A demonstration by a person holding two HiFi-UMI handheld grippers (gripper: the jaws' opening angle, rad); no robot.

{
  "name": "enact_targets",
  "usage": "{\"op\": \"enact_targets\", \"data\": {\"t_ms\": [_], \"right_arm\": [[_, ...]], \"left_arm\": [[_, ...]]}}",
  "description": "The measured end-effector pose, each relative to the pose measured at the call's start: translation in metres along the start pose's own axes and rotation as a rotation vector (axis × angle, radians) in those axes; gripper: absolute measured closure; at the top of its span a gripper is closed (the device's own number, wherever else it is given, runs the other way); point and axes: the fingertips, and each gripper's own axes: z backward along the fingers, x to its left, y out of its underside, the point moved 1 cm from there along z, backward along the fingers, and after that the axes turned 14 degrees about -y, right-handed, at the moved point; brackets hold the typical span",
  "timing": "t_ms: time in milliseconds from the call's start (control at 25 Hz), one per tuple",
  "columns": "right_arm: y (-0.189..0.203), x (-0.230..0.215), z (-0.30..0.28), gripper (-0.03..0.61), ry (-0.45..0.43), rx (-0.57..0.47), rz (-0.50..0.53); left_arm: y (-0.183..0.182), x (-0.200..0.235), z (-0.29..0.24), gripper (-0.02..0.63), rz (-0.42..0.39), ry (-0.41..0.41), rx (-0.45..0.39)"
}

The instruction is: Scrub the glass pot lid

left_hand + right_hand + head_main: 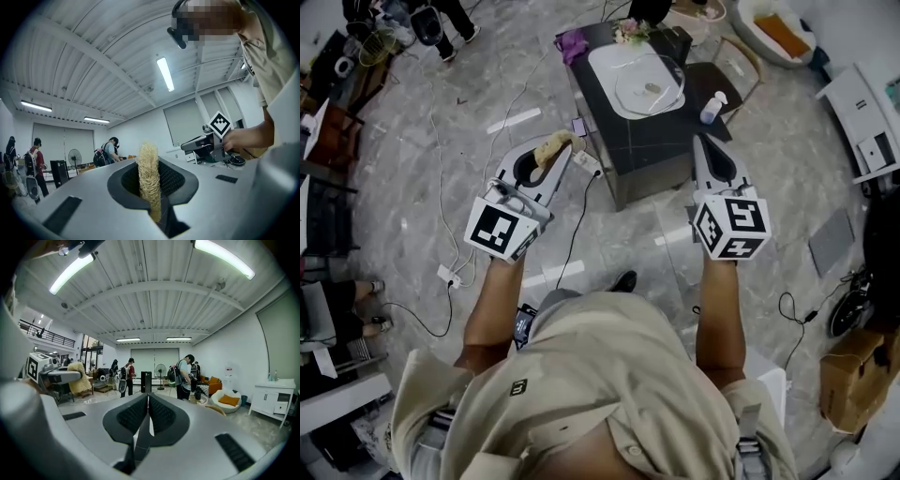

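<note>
The glass pot lid (649, 86) lies on a white tray (609, 58) on a small dark table (652, 145) ahead of me. My left gripper (559, 147) is held in the air left of the table, shut on a tan loofah scrubber (549, 148). In the left gripper view the loofah scrubber (149, 178) stands upright between the jaws. My right gripper (702, 142) hovers by the table's near right corner, shut with nothing in it. The right gripper view shows its jaws (147, 414) pressed together.
A white soap bottle (712, 107) stands at the table's right edge and a purple cloth (573, 43) lies at its far left. Cables and a power strip (450, 276) run over the marble floor. A cardboard box (853, 375) sits at the right. People stand across the room.
</note>
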Motion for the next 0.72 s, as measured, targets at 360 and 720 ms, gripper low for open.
{"op": "enact_targets", "data": {"t_ms": [360, 720], "right_arm": [[0.012, -0.041, 0.009, 0.554, 0.023, -0.001, -0.038], [0.02, -0.084, -0.001, 0.552, 0.139, 0.04, -0.031]], "left_arm": [[0.0, -0.022, -0.041, 0.565, -0.02, 0.039, 0.013], [0.026, -0.022, -0.119, 0.565, 0.027, 0.163, -0.01]]}}
